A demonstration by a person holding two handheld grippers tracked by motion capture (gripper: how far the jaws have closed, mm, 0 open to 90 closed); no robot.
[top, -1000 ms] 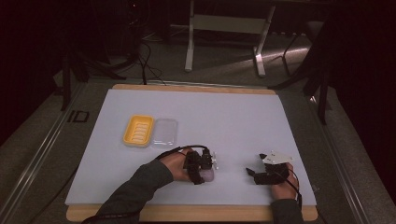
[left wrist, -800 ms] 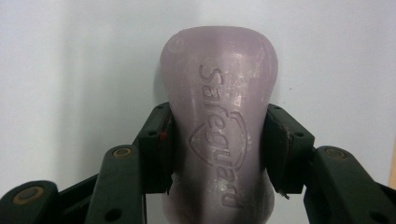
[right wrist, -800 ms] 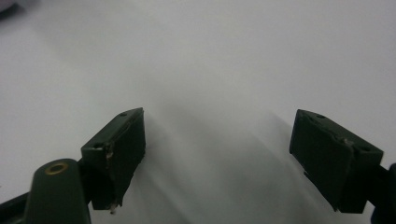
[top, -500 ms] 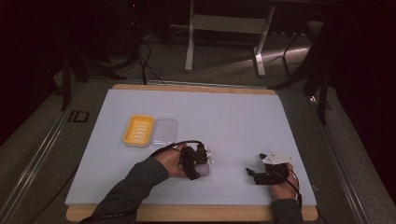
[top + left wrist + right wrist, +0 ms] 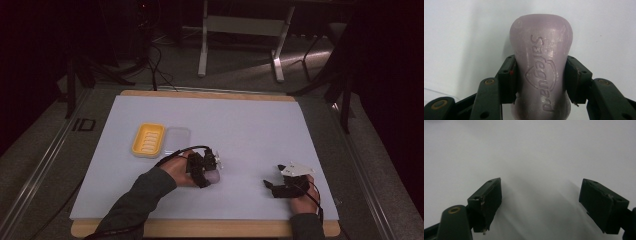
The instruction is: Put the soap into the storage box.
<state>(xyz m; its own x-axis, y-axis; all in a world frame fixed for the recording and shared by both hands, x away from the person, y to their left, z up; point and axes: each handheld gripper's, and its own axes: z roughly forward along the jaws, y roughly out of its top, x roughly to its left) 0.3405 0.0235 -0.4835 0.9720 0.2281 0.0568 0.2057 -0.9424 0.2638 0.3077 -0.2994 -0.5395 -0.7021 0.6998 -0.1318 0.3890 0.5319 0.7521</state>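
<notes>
A pale lilac bar of soap with an embossed brand name sits between the jaws of my left gripper, which is shut on its narrow waist. From above, that gripper and the soap are near the middle of the white mat, just off its surface. A yellow soap dish lies to the back left of it, with a clear lid beside the dish. My right gripper rests at the front right of the mat; its jaws stand wide apart with nothing between them.
The white mat lies on a wooden table. Table legs and cables stand on the dark floor beyond the far edge. A metal rail runs along the left side.
My left gripper has carried the soap a little to the left and up toward the yellow dish. The right gripper has stayed where it was.
</notes>
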